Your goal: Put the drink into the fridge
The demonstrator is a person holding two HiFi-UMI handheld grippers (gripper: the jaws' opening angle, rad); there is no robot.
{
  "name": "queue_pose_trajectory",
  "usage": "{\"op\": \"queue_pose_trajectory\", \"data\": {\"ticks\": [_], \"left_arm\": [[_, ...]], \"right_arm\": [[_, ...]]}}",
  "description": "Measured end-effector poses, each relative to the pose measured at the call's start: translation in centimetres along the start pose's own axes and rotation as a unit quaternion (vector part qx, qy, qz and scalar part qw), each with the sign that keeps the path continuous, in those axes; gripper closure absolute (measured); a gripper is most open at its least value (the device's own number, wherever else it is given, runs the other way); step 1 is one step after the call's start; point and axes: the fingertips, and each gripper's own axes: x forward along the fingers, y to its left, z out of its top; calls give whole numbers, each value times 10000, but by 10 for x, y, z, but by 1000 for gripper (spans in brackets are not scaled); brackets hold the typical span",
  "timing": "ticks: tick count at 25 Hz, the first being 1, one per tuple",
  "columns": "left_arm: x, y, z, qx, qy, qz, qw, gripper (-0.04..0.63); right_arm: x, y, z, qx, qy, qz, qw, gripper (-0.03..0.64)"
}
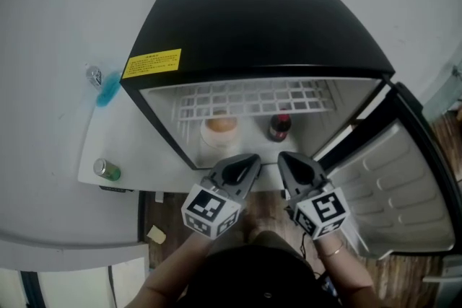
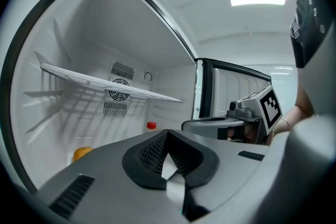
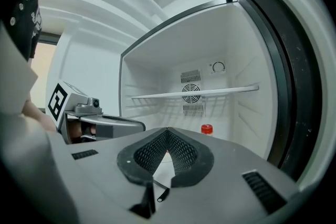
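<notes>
The drink, a dark bottle with a red cap (image 1: pixel 279 126), stands on the floor of the open black mini fridge (image 1: pixel 253 25), right of centre. Its cap (image 2: pixel 151 125) shows in the left gripper view and its cap (image 3: pixel 207 129) in the right gripper view. Just outside the fridge opening, my left gripper (image 1: pixel 249 162) and right gripper (image 1: pixel 287 159) hover side by side. Both point inward and stop short of the bottle. The left gripper (image 2: pixel 167 138) is shut and holds nothing. The right gripper (image 3: pixel 168 135) is shut and empty too.
An orange round item (image 1: pixel 220 128) sits inside the fridge, left of the bottle. A white wire shelf (image 1: pixel 253 99) spans the cavity above them. The fridge door (image 1: pixel 404 187) hangs open at the right. On the white table (image 1: pixel 144 155) left of the fridge lie a green can (image 1: pixel 107 169) and a blue object (image 1: pixel 108 89).
</notes>
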Motion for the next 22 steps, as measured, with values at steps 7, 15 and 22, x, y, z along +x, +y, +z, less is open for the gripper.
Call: {"op": "queue_pose_trajectory", "data": {"ticks": [7, 15, 22], "left_arm": [[5, -5, -3, -2, 45, -92, 9999, 589], [3, -4, -11, -111, 121, -46, 9999, 589], [5, -7, -7, -47, 84, -87, 9999, 589]], "right_arm": [[-1, 7, -13, -259, 165, 235, 9993, 608], [0, 11, -5, -255, 54, 305, 9992, 608], [7, 24, 3, -474, 9, 566, 9973, 609]]}}
